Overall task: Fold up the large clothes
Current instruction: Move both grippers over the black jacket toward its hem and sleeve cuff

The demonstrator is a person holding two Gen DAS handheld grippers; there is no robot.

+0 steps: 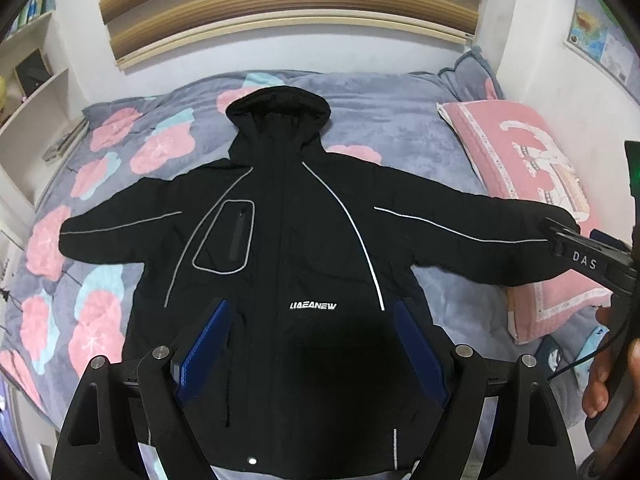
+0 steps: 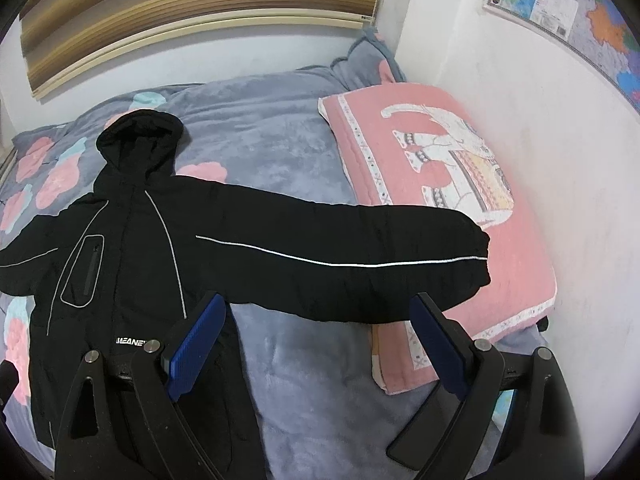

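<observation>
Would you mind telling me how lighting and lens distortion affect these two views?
Left wrist view: fisheye bows the blinds; the black jacket loses detail in a dark patch below its logo, though its piping gleams. Right wrist view: the sleeve stripe glares white; the map curves at the rim.

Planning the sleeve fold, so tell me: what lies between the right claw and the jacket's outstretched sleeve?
Nothing but bare grey blanket in the right wrist view; the open right claw hovers just short of the sleeve.
</observation>
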